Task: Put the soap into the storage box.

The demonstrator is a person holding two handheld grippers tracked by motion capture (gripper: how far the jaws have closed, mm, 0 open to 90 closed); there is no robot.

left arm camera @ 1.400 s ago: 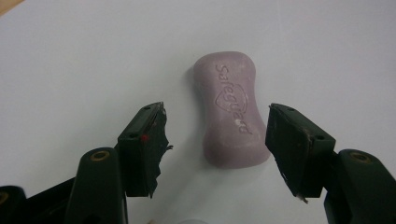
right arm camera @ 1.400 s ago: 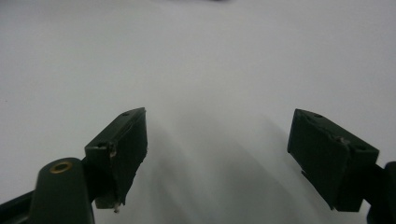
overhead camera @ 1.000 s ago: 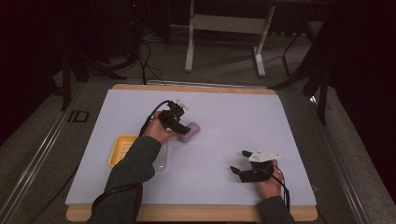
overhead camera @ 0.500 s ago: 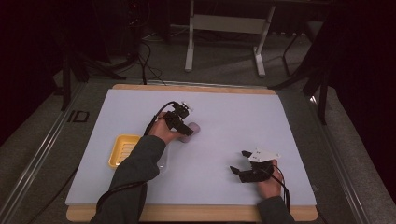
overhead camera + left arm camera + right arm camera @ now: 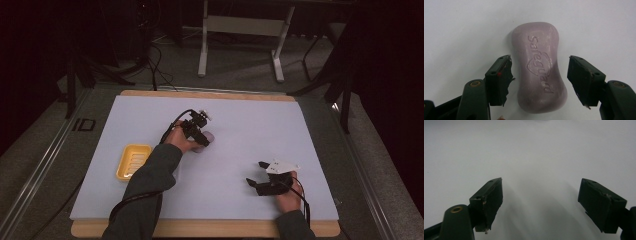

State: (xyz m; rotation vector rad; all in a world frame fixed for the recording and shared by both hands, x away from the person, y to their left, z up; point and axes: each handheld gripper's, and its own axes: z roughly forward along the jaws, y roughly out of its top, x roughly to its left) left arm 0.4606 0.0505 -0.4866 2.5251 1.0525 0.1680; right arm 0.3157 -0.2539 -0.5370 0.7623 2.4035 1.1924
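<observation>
- Soap bar (image 5: 539,67): one, pale purple, waisted in outline, with a brand word and shield pressed into its upper face. It lay flat on the white sheet (image 5: 240,125) of the worktop, a little left of the sheet's middle. In the high view it showed as a pinkish lump (image 5: 209,138) just beside the left hand.
- Left tongs (image 5: 540,75): held over the soap bar, pointing down at it. The jaws stood wide, one to either side of the bar's narrow waist. The left pad was just beside the bar's edge and the right pad stood clear of it; no pressing on the bar was visible. The jaws had just been opening, with the soap bar between them. In the high view the left tongs (image 5: 199,134) sat over the near end of the soap bar.
- Right tongs (image 5: 540,202): jaws wide, nothing between them, bare white sheet beneath. In the high view they (image 5: 254,182) lay well apart from the soap bar, toward the near right part of the sheet.
- Soap dish (image 5: 134,161): one, yellow, rectangular, ribbed inside. It stood on the sheet, to the near left of the soap bar and apart from it, beside the left sleeve (image 5: 150,185).
</observation>
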